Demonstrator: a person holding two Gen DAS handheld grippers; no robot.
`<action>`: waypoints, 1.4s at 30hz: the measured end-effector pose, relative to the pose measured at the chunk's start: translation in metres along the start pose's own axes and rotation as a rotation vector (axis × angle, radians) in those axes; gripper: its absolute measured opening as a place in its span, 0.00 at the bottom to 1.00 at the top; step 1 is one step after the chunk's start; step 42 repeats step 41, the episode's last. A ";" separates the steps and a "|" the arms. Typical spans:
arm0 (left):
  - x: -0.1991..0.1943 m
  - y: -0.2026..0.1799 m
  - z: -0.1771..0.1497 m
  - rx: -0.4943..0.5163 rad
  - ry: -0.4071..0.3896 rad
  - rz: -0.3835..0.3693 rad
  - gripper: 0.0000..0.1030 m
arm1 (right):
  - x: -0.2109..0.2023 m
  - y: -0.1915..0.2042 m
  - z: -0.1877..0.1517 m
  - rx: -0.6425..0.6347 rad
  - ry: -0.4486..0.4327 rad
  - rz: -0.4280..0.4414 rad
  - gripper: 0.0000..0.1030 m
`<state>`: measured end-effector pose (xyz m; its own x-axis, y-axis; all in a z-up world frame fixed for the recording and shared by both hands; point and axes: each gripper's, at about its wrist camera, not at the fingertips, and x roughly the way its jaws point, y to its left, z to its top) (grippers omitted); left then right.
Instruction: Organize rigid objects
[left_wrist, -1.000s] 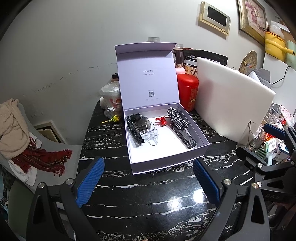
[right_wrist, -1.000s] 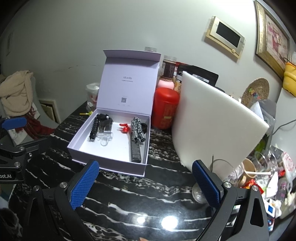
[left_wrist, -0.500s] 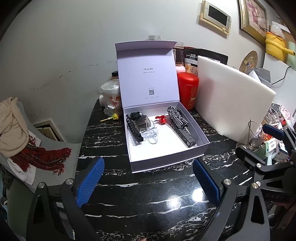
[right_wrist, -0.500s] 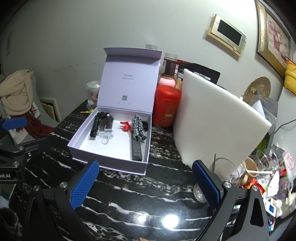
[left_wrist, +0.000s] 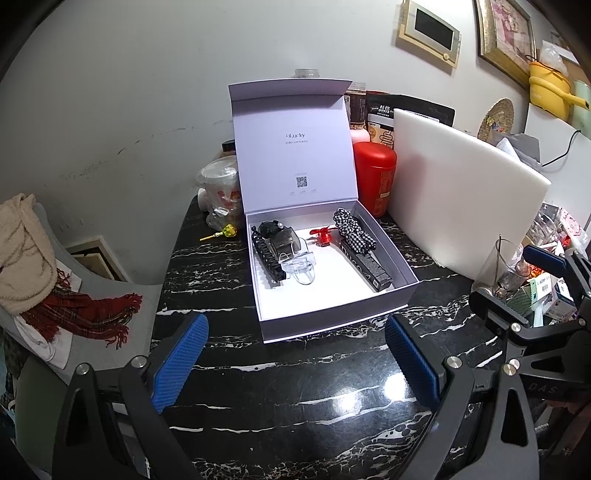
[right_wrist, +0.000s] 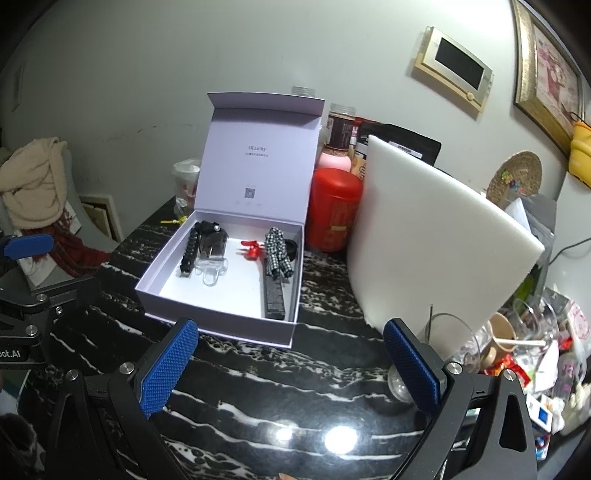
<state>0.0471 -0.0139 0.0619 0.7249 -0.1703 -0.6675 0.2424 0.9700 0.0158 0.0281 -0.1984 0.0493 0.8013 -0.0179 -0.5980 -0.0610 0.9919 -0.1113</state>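
The open lavender box (left_wrist: 334, 317) sits mid-bench, at twelve o'clock from both grippers. Inside, a clear plastic clip (left_wrist: 301, 266) rests against a black toothed clip (left_wrist: 266, 254) at the box's nine o'clock side; a small red clip (left_wrist: 322, 236) lies toward twelve, and a checked bow on a long dark bar (left_wrist: 364, 258) at three. All look light, stiff and probably brittle; the clear one likely slippery, best pinched across its body. Left gripper (left_wrist: 295, 365) and right gripper (right_wrist: 291, 365) hover with jaws apart, empty. Compared with a second earlier, the box appears slightly higher in both views; contents unmoved.
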 end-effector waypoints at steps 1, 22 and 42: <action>0.001 0.001 0.000 -0.003 0.003 0.001 0.95 | 0.000 0.000 0.000 0.001 0.002 0.000 0.99; 0.004 0.006 -0.008 -0.013 0.035 -0.006 0.95 | 0.007 0.003 -0.005 0.002 0.035 0.022 0.99; 0.003 0.004 -0.012 -0.008 0.029 -0.008 0.95 | 0.006 0.001 -0.008 0.016 0.047 0.016 0.99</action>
